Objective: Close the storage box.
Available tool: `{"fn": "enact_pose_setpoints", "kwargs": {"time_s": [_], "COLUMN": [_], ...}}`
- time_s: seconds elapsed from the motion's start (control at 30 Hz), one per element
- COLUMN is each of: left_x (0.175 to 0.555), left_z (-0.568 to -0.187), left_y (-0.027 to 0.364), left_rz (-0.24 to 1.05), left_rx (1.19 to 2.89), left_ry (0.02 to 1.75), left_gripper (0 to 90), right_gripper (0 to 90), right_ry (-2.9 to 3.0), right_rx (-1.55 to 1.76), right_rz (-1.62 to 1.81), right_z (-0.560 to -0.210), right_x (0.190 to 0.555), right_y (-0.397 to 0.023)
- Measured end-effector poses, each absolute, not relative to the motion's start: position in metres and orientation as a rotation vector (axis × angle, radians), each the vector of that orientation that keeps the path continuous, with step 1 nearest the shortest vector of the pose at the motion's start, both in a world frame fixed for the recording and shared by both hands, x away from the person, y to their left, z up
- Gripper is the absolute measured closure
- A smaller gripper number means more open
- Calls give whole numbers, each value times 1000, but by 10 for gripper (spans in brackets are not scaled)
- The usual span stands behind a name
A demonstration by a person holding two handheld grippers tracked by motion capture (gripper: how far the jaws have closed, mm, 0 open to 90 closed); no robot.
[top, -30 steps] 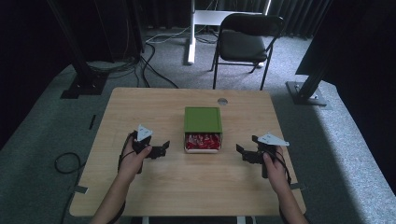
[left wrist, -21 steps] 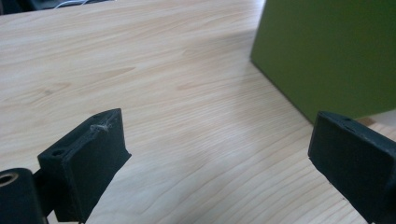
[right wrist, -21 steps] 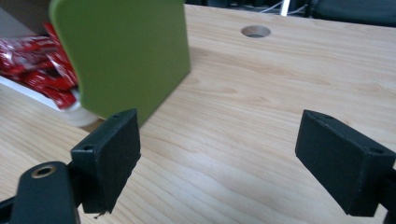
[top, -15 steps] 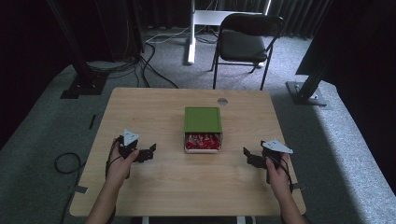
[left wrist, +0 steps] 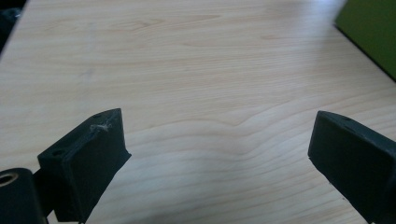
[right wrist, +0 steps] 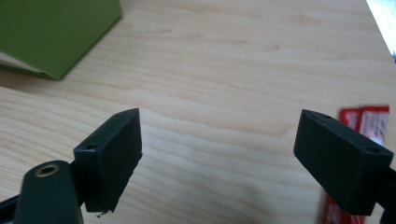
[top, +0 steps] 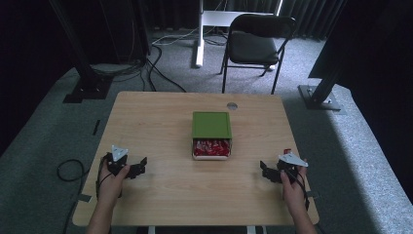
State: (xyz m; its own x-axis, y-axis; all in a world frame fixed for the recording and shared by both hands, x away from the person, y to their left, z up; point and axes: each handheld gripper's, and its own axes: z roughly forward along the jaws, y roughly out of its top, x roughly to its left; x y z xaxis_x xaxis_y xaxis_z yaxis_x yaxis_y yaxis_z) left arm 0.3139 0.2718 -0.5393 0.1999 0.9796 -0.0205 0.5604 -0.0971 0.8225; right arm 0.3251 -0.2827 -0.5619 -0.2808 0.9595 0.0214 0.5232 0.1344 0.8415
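Resting wide of the work, both empty: left gripper [top: 140,167] spread near the table's [top: 160,117] near-left edge; right gripper [top: 265,171] spread beside a red packet [right wrist: 369,122]; green box [top: 211,125] at centre, half open over red packets [top: 211,146]; likely next: pinch the stray packet, carry it boxward.

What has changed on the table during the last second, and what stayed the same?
Both hands drew back toward the person and outward: the left gripper leftward, the right gripper rightward, both open and empty. The green box with red packets stayed put.
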Motion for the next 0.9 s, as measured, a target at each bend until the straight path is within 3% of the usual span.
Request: {"fn": "enact_pose_setpoints", "kwargs": {"time_s": [0.23,0.9], "left_x": [302,279], "left_z": [-548,-560], "left_y": [291,319], "left_rz": [833,881], "left_rx": [1763,1697], "left_ry": [1564,1784], "left_gripper": [50,50], "right_gripper": [146,145], "right_ry": [1872,1942], "right_rx": [1468,1543], "right_rz": [989,878], "right_z": [-568,-579], "right_x": [325,329], "right_y": [-284,-282]}}
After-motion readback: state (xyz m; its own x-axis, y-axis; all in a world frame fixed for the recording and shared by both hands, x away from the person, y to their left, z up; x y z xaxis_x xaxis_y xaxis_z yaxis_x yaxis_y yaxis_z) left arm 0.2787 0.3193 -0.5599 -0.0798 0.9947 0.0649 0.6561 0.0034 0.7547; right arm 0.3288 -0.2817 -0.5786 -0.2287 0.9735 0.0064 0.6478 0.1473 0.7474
